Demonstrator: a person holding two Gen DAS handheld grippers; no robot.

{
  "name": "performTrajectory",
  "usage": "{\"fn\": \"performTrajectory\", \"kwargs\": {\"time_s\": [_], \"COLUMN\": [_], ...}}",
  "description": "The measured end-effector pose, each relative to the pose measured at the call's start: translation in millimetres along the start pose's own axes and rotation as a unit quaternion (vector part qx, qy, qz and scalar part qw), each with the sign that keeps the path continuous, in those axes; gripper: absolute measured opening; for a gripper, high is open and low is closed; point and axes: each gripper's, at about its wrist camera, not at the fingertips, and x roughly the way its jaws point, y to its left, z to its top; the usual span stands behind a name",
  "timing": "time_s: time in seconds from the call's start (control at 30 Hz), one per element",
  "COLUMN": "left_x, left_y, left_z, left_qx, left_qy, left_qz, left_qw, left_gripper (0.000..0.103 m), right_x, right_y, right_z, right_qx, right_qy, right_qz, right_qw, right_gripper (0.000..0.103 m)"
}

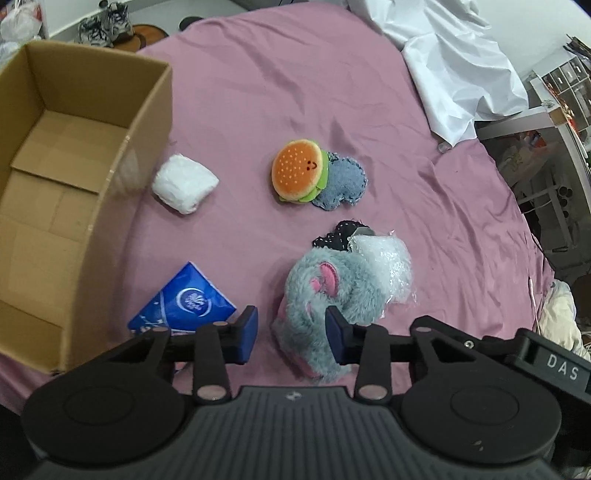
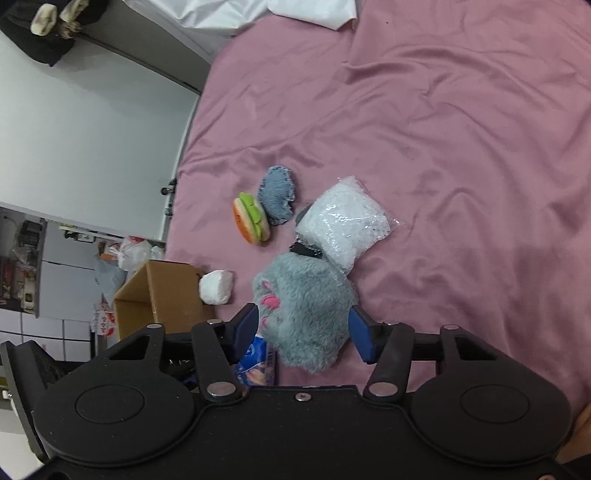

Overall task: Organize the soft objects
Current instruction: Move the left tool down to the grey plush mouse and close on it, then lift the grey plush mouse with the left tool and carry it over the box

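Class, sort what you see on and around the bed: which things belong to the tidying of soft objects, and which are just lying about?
Belong to the job:
grey plush
burger plush
denim pad
white bundle
bubble-wrap bag
tissue pack
cardboard box

Lying about:
white sheet
shoes

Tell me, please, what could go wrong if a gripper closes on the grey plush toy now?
The clear plastic bag rests against the grey plush toy, so lifting the toy may drag or tip the bag. The blue tissue pack lies beside the left gripper and could get nudged.
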Motion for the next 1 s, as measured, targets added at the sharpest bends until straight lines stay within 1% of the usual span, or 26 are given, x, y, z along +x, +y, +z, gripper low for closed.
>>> {"fn": "performTrajectory", "kwargs": {"time_s": [0.2,0.33,0.43,0.6,0.7,0.8,0.87,0.9,1.0], "left_x": [18.0,28.3,33.4,39.0,41.5,41.7,41.4,40.4,35.0], "left_y": [-0.2,1.3,1.9,-1.9,-2.2,-0.4,-0.6,-0.7,-1.7], "left_z": [3.2,1.9,1.3,1.4,0.5,-1.9,-3.8,-5.0,-6.0], "left_qx": [-0.019,-0.037,-0.050,-0.063,-0.070,-0.079,-0.080,-0.081,-0.085], "left_qy": [0.005,0.012,0.006,0.002,0.000,-0.003,-0.007,-0.009,-0.013], "left_qz": [-0.001,-0.005,-0.012,-0.012,-0.011,-0.013,-0.011,-0.011,-0.014], "left_qw": [0.9998,0.9992,0.9987,0.9980,0.9975,0.9968,0.9967,0.9966,0.9962], "left_gripper": [0.030,0.029,0.029,0.029,0.029,0.029,0.029,0.028,0.024], "right_x": [14.1,25.2,30.1,41.4,43.3,45.7,46.0,46.1,42.7], "right_y": [4.8,2.6,-1.2,-7.5,-10.0,-9.1,-8.8,-8.5,-4.8], "right_z": [6.9,11.1,12.1,10.7,12.1,12.3,11.7,11.7,10.2], "right_qx": [0.000,0.013,0.023,0.030,0.034,0.034,0.035,0.036,0.021], "right_qy": [0.011,0.024,0.023,0.044,0.049,0.052,0.052,0.053,0.044], "right_qz": [-0.008,-0.018,-0.027,-0.032,-0.032,-0.029,-0.018,-0.010,-0.008], "right_qw": [1.000,0.999,0.999,0.998,0.998,0.998,0.998,0.998,0.999], "right_gripper": [0.054,0.054,0.054,0.054,0.054,0.050,0.042,0.035,0.028]}}
